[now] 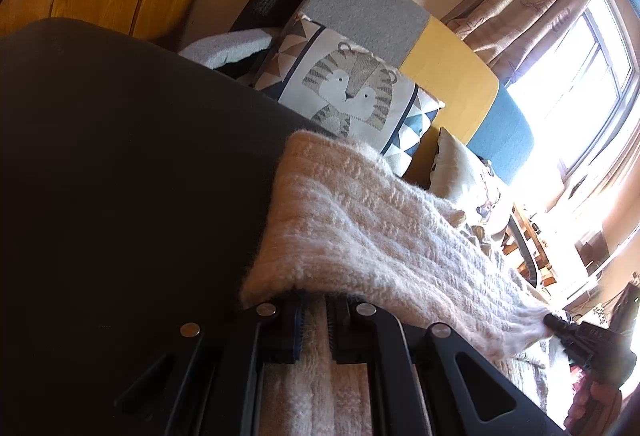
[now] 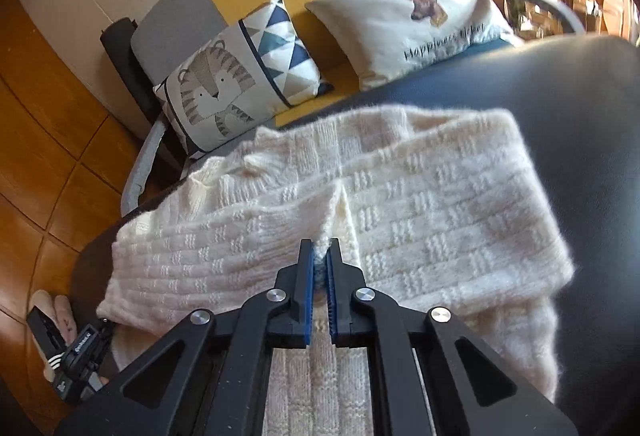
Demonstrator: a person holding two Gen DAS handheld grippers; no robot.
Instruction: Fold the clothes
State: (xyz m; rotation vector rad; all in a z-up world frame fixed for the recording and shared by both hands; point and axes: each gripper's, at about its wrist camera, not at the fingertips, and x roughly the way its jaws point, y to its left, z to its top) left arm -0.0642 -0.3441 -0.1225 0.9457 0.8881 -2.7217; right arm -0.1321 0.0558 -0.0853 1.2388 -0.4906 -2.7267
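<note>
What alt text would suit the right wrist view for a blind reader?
The right gripper pinches a fold of a cream knitted sweater lying on a dark surface. Behind it, a tiger cushion and a deer cushion rest on a sofa.

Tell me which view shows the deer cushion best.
The right wrist view: the deer cushion shows whole, with its stag print and lettering. The left wrist view catches only its edge, behind the cream sweater.

The left tongs [image 1: 314, 316] sit nearly closed, their blue-lined jaws pinching a fold of cream knit that drapes over their tips. The right tongs [image 2: 319, 268] are likewise clamped, jaws almost together on a tuft of the same knit.
</note>
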